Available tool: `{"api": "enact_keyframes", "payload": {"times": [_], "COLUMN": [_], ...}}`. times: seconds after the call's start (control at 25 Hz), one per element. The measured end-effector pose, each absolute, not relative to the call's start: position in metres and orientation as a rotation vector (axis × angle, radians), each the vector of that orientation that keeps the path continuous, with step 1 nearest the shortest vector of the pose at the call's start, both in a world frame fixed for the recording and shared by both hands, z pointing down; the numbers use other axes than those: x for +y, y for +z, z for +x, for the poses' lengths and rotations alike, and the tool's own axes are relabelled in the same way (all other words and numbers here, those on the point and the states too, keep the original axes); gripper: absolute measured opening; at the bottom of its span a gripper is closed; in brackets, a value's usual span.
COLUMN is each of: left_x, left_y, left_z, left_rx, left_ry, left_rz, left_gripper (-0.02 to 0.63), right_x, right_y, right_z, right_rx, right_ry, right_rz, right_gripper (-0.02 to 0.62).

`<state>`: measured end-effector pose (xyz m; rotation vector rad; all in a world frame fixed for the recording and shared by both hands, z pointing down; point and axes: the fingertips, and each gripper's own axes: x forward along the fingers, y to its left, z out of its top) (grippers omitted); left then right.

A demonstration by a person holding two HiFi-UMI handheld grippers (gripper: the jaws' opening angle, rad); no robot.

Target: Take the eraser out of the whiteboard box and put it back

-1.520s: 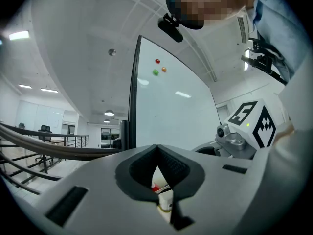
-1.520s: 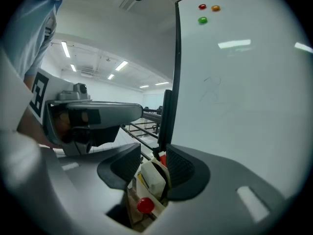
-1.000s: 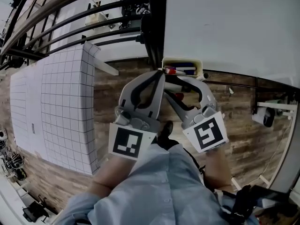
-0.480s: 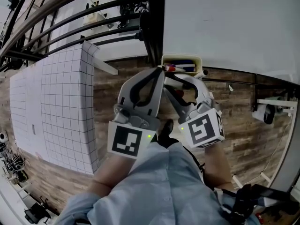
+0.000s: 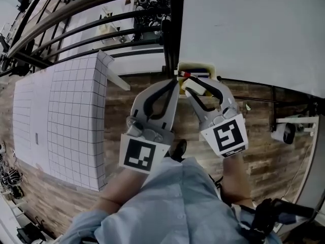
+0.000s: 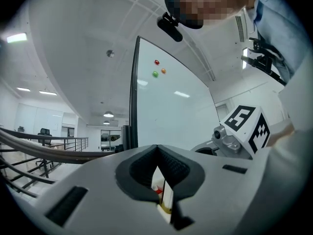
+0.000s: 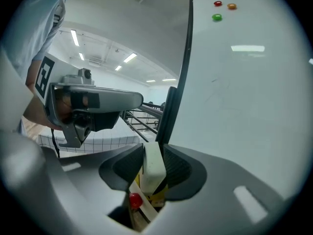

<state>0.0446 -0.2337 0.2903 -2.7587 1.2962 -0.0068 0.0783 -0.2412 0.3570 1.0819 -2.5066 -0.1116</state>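
Wood-plank floor point(image 5: 119, 100), white gridded table point(image 5: 61, 116) at left, dark metal railings point(image 6: 73, 154), bright ceiling strip lights point(image 7: 76, 37), pale walls

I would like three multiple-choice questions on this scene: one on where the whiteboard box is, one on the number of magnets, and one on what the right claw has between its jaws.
1. Where is the whiteboard box?
A) on a chair
B) at the lower edge of the whiteboard
C) in a drawer

2. How many magnets are on the whiteboard?
A) one
B) three
C) five

3. What is between the jaws of the right claw?
A) nothing
B) a green cup
C) a white eraser

Answers:
1 B: the box hangs at the board's lower corner.
2 B: one red, one orange and one green magnet show.
3 C: the jaws are closing with the eraser between the pads.
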Motion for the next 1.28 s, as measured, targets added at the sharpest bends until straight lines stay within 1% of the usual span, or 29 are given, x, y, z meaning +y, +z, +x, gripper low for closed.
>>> {"api": "enact_keyframes", "payload": {"times": [0.56,0.8,1.0,1.28], "left_x": [-0.191,-0.174,-0.169,-0.164], "left_y": [0.25,0.243,0.248,0.241], "left_z": [0.049,0.051,0.052,0.052], "left_rx": [1.271,1.274,1.259,1.243], "left_ry": [0.085,0.097,0.026,0.107], "left_rz": [-2.669,-2.645,-2.629,-2.654], "left_gripper": [-0.002,-0.002,-0.002,-0.002], "right_x": [-0.208,-0.202,-0.2,-0.195], "right_y": [0.276,0.28,0.277,0.278], "right_z": [0.102,0.103,0.1,0.101], "right_rx": [-2.633,-2.615,-2.629,-2.628], "right_ry": [-0.211,-0.216,-0.232,-0.227], "right_rz": [1.237,1.246,1.242,1.248], "right_gripper": [0.111,0.103,0.102,0.101]}}
